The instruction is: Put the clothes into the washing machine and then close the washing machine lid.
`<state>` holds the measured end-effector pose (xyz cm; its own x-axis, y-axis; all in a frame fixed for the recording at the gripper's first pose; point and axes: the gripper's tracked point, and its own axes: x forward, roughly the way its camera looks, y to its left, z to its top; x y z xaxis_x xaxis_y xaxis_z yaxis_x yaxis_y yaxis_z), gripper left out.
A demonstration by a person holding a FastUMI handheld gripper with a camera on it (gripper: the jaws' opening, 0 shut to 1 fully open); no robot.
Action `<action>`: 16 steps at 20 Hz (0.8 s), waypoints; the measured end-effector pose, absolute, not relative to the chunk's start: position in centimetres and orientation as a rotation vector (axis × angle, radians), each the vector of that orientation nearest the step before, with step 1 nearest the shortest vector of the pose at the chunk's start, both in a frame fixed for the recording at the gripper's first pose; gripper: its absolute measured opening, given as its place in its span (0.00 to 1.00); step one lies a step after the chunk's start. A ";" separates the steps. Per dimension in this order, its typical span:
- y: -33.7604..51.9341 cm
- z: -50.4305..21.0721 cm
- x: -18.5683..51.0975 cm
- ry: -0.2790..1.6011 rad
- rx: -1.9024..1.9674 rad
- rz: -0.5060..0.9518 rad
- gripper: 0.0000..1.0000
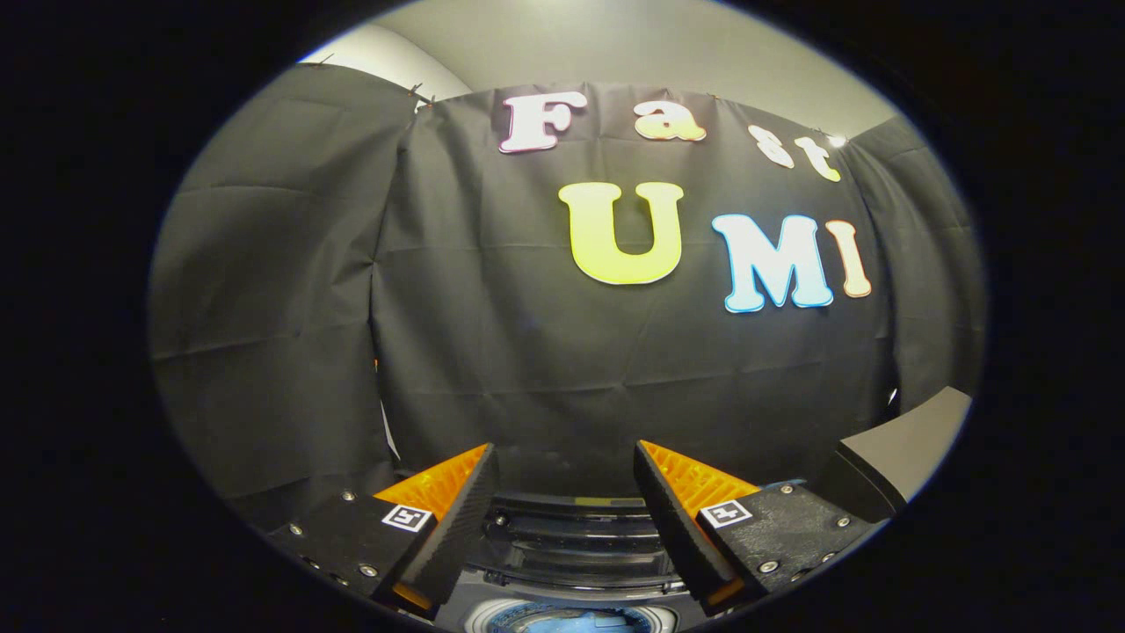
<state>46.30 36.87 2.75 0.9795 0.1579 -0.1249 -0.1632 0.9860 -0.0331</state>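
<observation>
Washing machine below, gripper jaws apart, empty

A black cloth wall, creased and hung in panels, closes the booth, above it rises a pale plain room wall, and a small bright light shines at the cloth's upper edge.

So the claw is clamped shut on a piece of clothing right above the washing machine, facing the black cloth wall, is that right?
Not quite. In the gripper view the claw is open, its fingers apart with nothing between them; no clothing is held. The rest stands: it is above the washing machine, whose top shows between and below the fingers, and it faces the black cloth wall.
</observation>
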 end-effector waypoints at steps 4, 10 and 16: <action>37.0 1.3 49.6 0.198 -0.049 0.130 0.95; 35.8 -1.9 53.1 0.321 -0.022 0.072 0.96; 35.7 -4.5 53.2 0.434 -0.025 0.060 0.96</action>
<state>53.24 35.73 -4.45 0.9055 0.0530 -0.4210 -0.0636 0.9979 -0.0111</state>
